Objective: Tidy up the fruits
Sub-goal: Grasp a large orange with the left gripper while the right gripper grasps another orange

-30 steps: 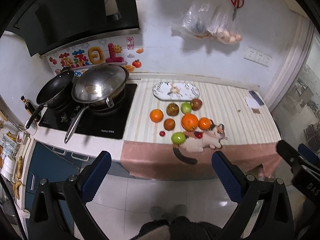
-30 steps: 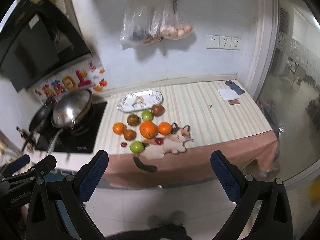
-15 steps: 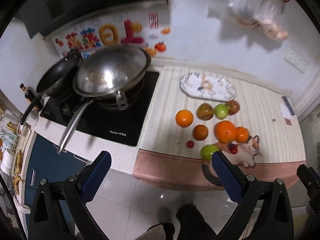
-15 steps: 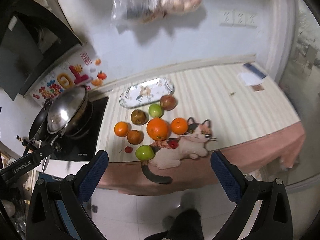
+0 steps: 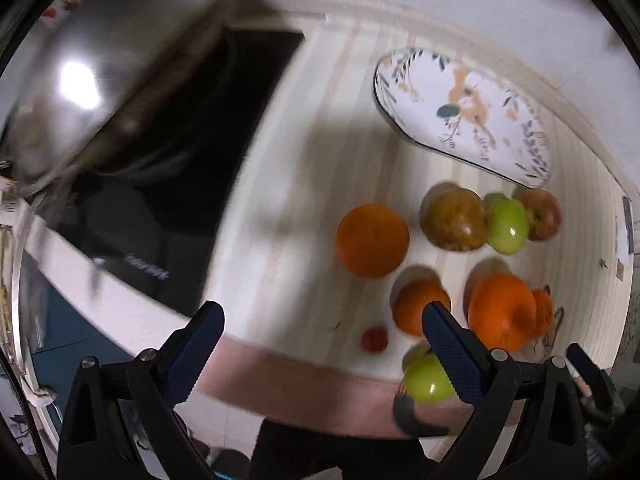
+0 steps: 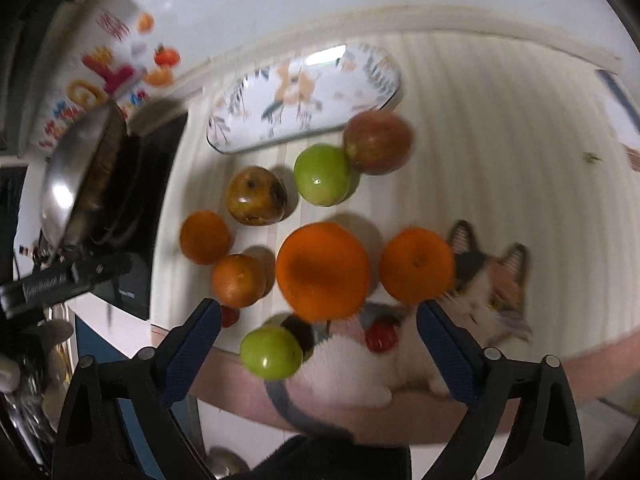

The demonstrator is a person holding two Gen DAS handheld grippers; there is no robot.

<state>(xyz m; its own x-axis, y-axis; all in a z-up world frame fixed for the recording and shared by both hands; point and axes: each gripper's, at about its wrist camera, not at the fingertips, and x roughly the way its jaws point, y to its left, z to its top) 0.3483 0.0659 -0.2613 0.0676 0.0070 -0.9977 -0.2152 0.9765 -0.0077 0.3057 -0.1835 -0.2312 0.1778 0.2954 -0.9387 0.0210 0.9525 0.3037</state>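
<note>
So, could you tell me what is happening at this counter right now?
A person holds a hand-held gripper in each hand over loose fruit on the striped counter. Nothing is held yet. The right hand-held gripper, its jaws just beginning to close on nothing, hangs above the big orange and a green apple by the cat-shaped mat. The left hand-held gripper is open over bare counter near a small red fruit. The patterned plate is empty.

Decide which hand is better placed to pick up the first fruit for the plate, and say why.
Right, probably. The right gripper, closing with nothing between its fingers, frames the big orange and a green apple. The left gripper faces mostly bare counter. The plate is empty.
</note>
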